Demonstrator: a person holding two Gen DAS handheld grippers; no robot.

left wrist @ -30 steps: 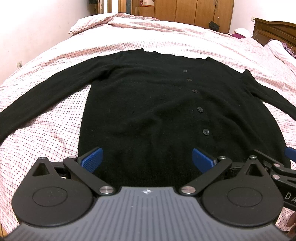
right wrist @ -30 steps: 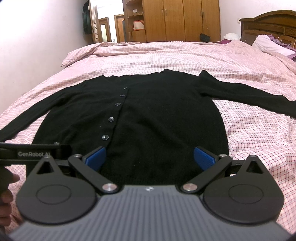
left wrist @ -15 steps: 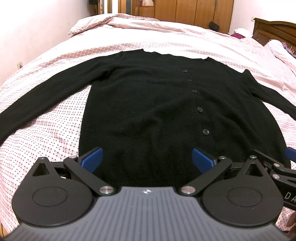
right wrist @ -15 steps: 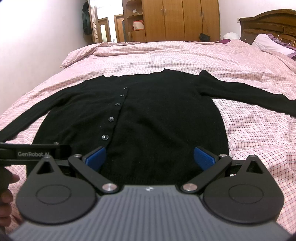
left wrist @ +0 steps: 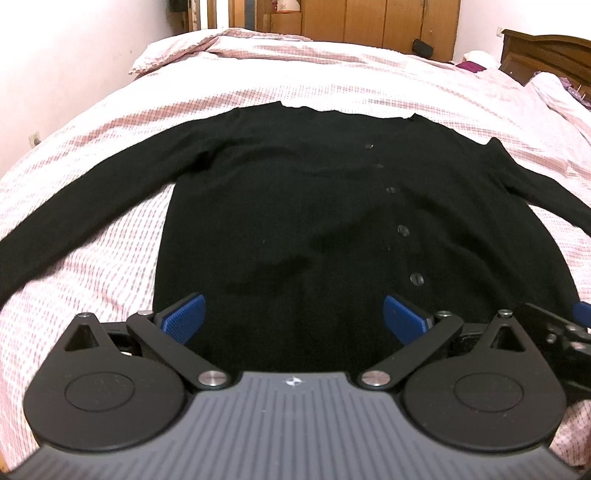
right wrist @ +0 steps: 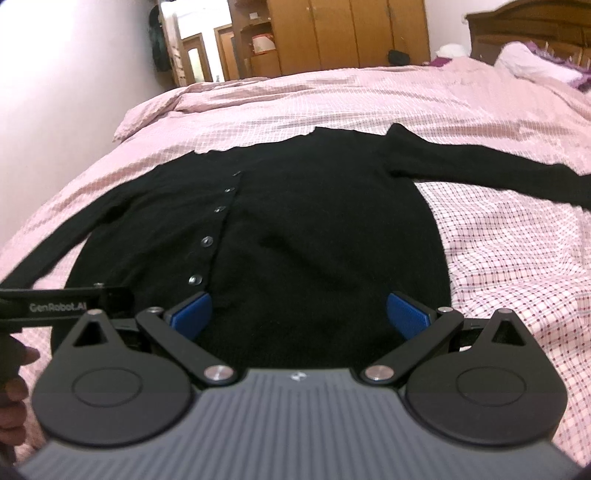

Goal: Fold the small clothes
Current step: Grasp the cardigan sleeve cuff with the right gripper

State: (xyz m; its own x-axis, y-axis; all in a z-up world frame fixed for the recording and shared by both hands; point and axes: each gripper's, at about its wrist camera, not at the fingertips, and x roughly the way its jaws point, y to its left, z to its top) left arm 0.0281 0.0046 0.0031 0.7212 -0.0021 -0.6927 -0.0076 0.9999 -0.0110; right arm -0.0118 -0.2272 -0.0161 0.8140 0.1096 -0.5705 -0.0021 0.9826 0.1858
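A black buttoned cardigan (left wrist: 295, 206) lies flat on the bed, front up, sleeves spread out to both sides. Its hem is nearest to me. My left gripper (left wrist: 293, 319) hovers open over the hem's left half, blue pads wide apart with only fabric below them. My right gripper (right wrist: 301, 314) stands open over the hem's right half of the same cardigan (right wrist: 314, 229), beside the button row (right wrist: 207, 242). Neither holds anything. The far ends of both sleeves run out of view.
A pink checked bedsheet (left wrist: 92, 266) covers the bed. Wooden wardrobes (right wrist: 351, 37) stand behind it, and a dark headboard (right wrist: 535, 33) with pillows is at the right. A hand (right wrist: 14, 373) holding the other gripper's body (right wrist: 62, 304) shows at the left edge of the right wrist view.
Both views have become blurred and shifted slightly, the right one tilting a little. The cardigan lies as before, and both grippers stay open.
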